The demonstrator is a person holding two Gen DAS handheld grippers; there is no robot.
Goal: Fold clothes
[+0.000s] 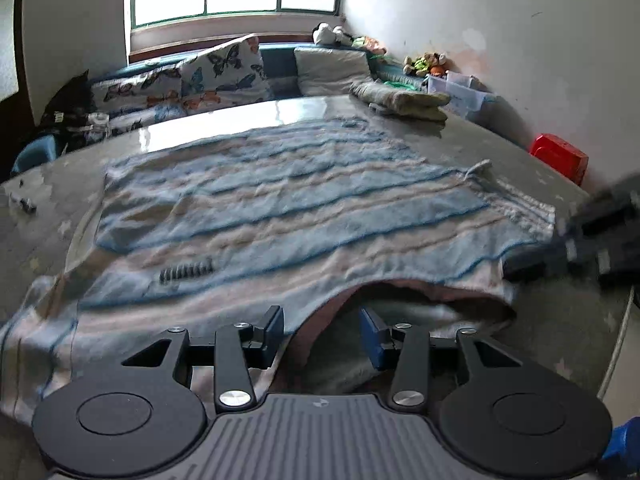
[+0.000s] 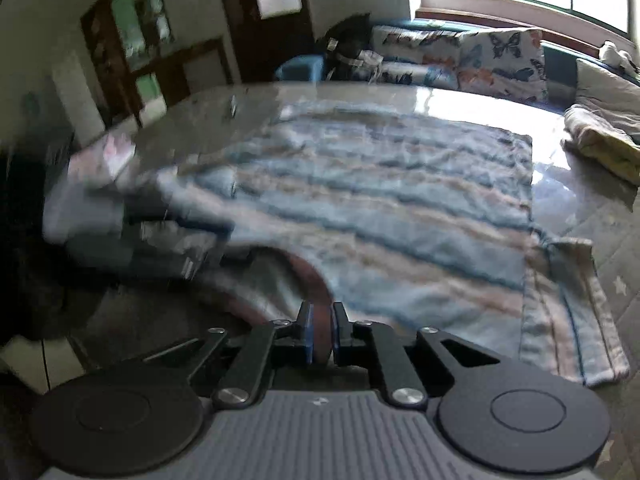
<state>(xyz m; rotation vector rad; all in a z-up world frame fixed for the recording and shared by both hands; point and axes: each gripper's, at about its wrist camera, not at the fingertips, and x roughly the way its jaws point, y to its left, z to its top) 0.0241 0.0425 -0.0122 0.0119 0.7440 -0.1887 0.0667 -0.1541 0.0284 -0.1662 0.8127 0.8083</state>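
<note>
A knitted sweater (image 1: pixel 280 200) with blue and pale pink stripes lies spread flat on the glossy table (image 1: pixel 240 120). Its neckline faces me, showing the pink inside. My left gripper (image 1: pixel 322 332) hovers over that neckline with its jaws apart; the left finger (image 1: pixel 272 328) rests over the fabric, and the collar edge runs between the fingers unpinched. In the right wrist view, my right gripper (image 2: pixel 320 336) is shut on the pink collar edge of the sweater (image 2: pixel 400 200). It also shows blurred at the sweater's right shoulder, as the right gripper (image 1: pixel 528 266).
A folded pile of pale clothes (image 1: pixel 404 100) lies at the table's far right corner. Behind the table are butterfly-print cushions (image 1: pixel 224 68) and a clear plastic bin (image 1: pixel 460 92). A red box (image 1: pixel 560 156) stands off the right edge. Small dark bits (image 1: pixel 24 204) lie at the left.
</note>
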